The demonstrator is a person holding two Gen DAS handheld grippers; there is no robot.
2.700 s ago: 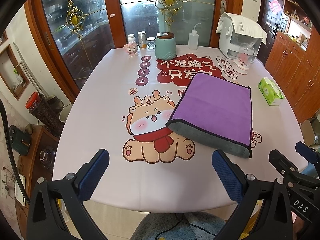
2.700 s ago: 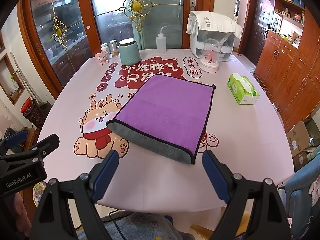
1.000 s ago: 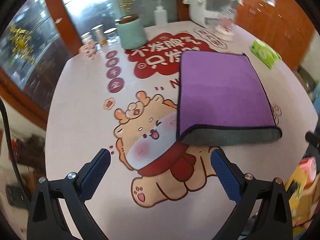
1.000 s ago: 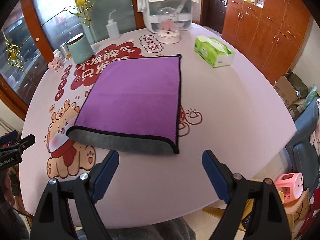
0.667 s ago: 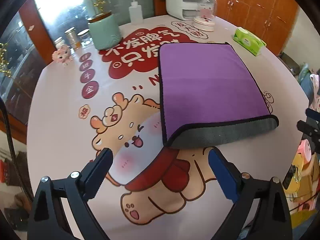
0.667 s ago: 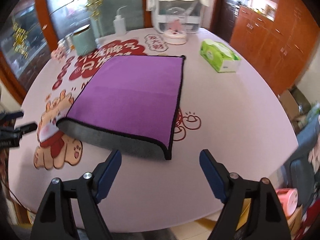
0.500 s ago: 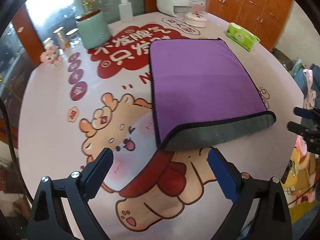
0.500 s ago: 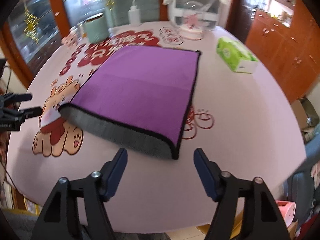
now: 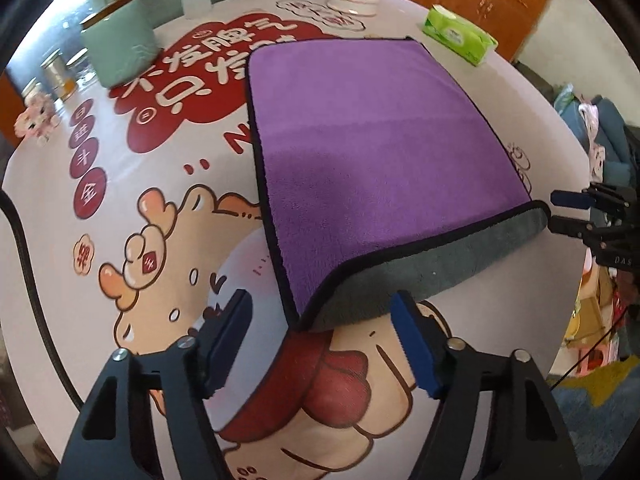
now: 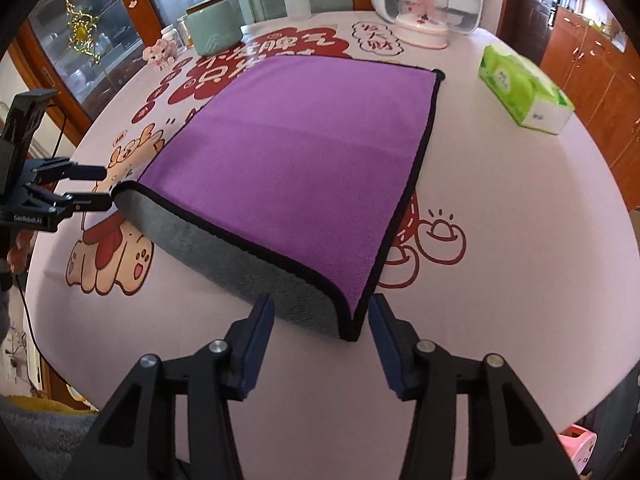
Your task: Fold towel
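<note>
The purple towel (image 10: 296, 152) is lying flat on the bench (image 10: 520, 216), its grey underside curling up along the near edge – one near corner facing each gripper. The left gripper (image 9: 320, 340) and right gripper (image 10: 322, 340) are both hovering with jaws spread, each lining up on its own corner, neither touching cloth – a fold away from the holder likely comes next

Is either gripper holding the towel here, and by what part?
Nothing held. Left gripper and right gripper are open, each at a near corner of the towel.
</note>
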